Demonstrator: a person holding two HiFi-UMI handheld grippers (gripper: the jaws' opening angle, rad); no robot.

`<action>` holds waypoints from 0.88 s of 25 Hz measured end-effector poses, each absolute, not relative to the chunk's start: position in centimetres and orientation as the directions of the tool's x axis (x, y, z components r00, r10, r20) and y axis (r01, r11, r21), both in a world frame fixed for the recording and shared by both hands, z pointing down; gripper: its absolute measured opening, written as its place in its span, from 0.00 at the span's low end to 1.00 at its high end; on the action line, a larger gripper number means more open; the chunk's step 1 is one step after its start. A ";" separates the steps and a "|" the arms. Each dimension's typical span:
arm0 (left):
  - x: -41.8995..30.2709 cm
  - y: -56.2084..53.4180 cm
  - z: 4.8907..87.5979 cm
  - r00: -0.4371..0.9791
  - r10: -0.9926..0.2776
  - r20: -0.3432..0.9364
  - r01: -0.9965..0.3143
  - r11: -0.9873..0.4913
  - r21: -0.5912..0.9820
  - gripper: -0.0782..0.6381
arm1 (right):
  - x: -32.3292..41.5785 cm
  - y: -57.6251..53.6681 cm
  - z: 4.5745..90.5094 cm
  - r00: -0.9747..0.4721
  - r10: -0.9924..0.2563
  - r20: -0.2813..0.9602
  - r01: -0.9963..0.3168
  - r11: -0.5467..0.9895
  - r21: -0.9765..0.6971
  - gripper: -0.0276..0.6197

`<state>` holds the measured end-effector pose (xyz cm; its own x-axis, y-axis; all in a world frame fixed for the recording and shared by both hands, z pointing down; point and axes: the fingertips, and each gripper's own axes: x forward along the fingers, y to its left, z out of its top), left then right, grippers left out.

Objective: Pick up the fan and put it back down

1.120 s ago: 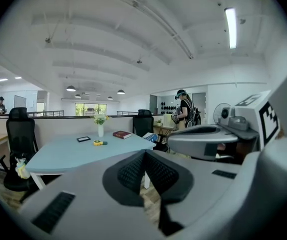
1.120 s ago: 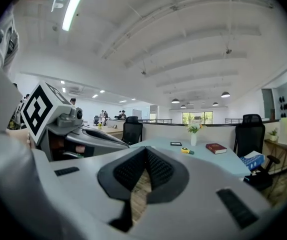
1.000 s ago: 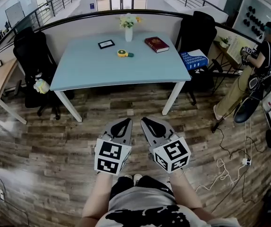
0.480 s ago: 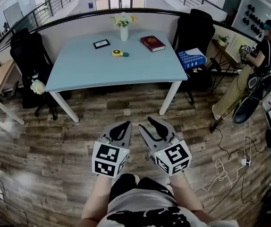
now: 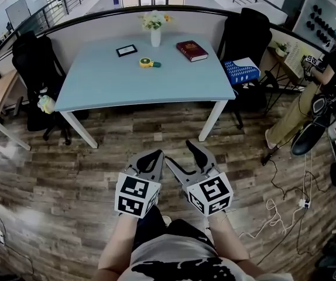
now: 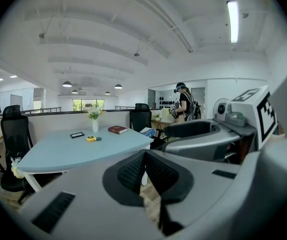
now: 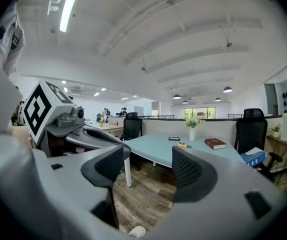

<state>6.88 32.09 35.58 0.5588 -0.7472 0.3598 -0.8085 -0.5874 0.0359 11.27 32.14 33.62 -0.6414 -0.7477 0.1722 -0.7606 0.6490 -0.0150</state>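
Note:
The fan (image 5: 146, 63) is small, yellow and round with a teal handle, and it lies on the far half of the light blue table (image 5: 156, 84). It also shows in the left gripper view (image 6: 90, 138) and the right gripper view (image 7: 182, 144). Both grippers hang over the wooden floor, well short of the table. My left gripper (image 5: 151, 156) is shut, its pads (image 6: 133, 171) pressed together on nothing. My right gripper (image 5: 182, 155) has just been opening; its jaws stand wide apart (image 7: 148, 166) with only floor between them.
On the table stand a vase of flowers (image 5: 155, 28), a red book (image 5: 192, 50) and a small black frame (image 5: 126, 50). Black chairs (image 5: 33, 69) (image 5: 244, 37) flank it, one holding a blue box (image 5: 240, 72). A person (image 5: 326, 81) stands at right; cables (image 5: 285, 206) lie on the floor.
The right gripper's jaws went from shut to wide open. The left gripper stayed shut. Both grippers sank a little, closer to my body.

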 end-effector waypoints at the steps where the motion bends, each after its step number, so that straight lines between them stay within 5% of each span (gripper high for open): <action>1: 6.9 31.6 35.7 0.559 -0.746 0.361 -0.808 -0.588 0.036 0.12 | 11.4 31.6 33.8 -0.638 -0.750 0.175 -0.763 0.646 -0.018 0.50; 22: 1.5 13.2 34.0 0.575 -0.765 0.292 -0.807 -0.589 0.044 0.12 | 8.7 14.4 32.9 -0.585 -0.790 0.182 -0.800 0.600 0.030 0.50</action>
